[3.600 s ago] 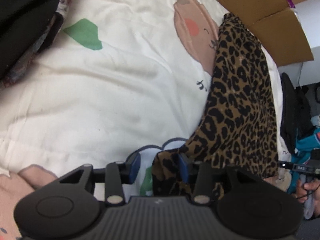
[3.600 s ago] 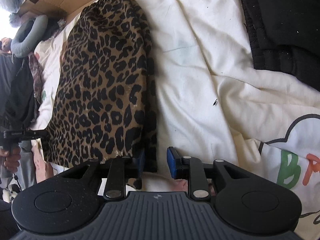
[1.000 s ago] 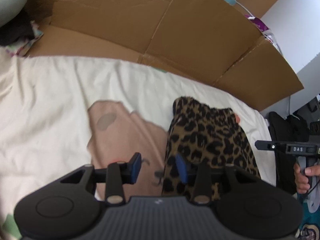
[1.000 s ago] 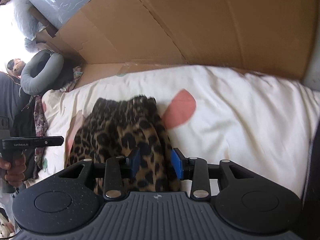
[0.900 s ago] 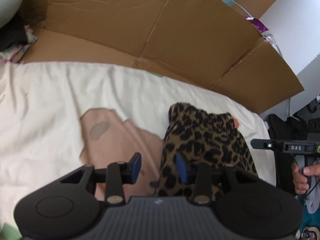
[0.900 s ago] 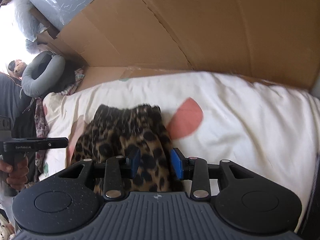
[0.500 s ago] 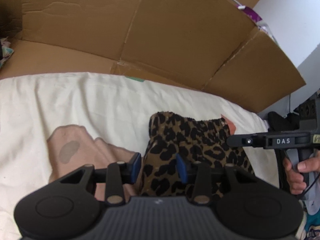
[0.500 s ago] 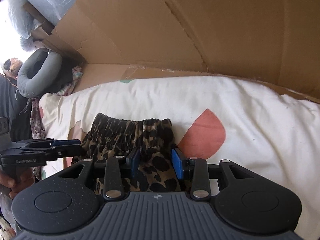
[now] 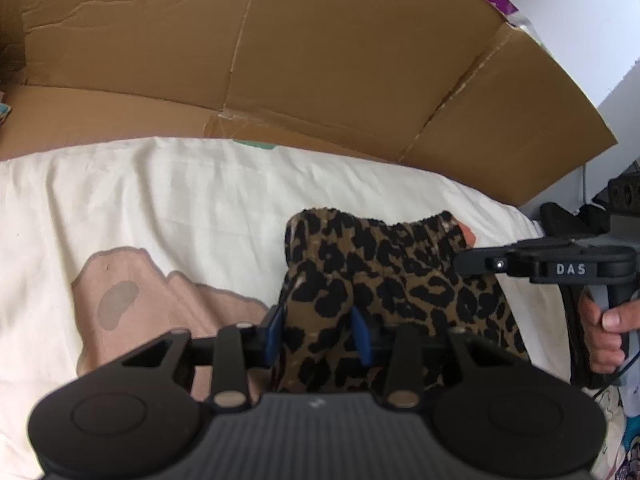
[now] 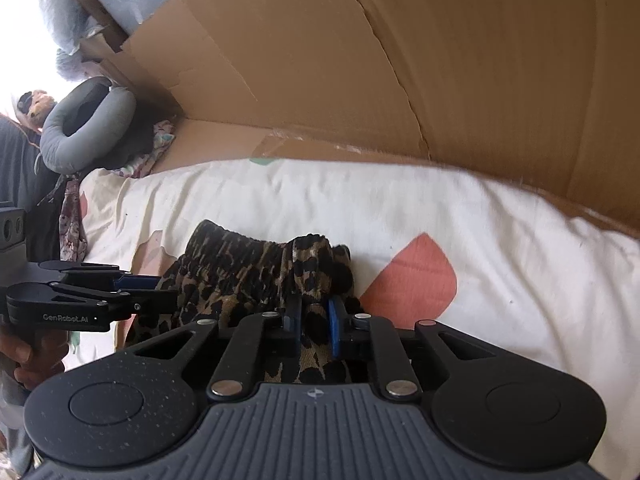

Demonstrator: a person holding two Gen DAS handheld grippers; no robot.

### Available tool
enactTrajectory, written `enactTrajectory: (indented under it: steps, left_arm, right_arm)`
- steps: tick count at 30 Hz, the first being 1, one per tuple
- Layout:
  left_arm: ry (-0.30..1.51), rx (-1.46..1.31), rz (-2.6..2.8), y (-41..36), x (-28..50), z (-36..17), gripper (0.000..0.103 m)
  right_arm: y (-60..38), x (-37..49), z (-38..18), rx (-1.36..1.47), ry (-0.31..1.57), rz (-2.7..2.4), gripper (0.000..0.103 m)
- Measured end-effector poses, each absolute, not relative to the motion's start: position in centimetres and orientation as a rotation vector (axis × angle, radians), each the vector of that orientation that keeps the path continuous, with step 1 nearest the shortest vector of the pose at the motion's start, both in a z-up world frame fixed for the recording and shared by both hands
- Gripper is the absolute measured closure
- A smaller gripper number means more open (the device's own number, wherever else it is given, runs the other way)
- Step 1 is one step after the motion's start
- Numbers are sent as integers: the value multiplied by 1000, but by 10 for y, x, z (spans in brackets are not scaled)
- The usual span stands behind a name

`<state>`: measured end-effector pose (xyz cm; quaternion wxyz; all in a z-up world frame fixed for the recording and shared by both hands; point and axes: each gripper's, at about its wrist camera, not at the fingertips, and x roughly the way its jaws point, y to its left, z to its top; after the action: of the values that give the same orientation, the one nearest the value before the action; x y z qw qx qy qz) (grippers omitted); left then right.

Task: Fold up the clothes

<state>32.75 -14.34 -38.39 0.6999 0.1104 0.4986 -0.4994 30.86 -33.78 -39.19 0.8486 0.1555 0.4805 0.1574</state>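
1. While both tongs carry fabric, the leopard-print garment (image 9: 400,272) lies on the cream bedsheet (image 9: 180,200), its gathered elastic edge at the far end near the cardboard sheet (image 9: 320,60) that stands along the bed's far side.
2. Left gripper (image 9: 318,330): fabric sits between the blue pads, which stand somewhat apart; whether they clamp it firmly cannot be told.
3. Right gripper (image 10: 313,322): pads drawn close together on a bunched corner of the garment beside the elastic edge.
4. Progress, as a judgement: a near end of the garment appears brought up to the elastic edge, consistent with a lengthwise fold being laid. Whether layers align underneath is hidden. Release and any further folding appear outstanding.
5. Containers: none in view holds clothing; the cardboard is flattened, with nothing inside.
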Motion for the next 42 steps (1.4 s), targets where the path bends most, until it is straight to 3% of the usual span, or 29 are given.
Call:
enactTrajectory:
  steps: [20, 31, 35, 40, 41, 42]
  left_arm:
    - [1060, 276, -1117, -153, 326, -384, 68]
    - [1001, 333, -1105, -149, 319, -378, 69]
    - [978, 327, -1113, -143, 318, -366, 71]
    - [980, 295, -1156, -140, 309, -352, 71]
    - [987, 291, -1169, -140, 305, -351, 71]
    - [993, 291, -1182, -142, 301, -350, 71]
  right_arm:
    - [-341, 314, -388, 288, 984, 282, 91]
    - [-350, 302, -380, 342, 981, 267, 82]
    - [-349, 289, -382, 336, 1006, 281, 72]
    - [-340, 279, -396, 303, 1048, 288, 72]
    - [-340, 278, -398, 298, 1051, 289, 75]
    - [-341, 278, -399, 298, 1052, 287, 84]
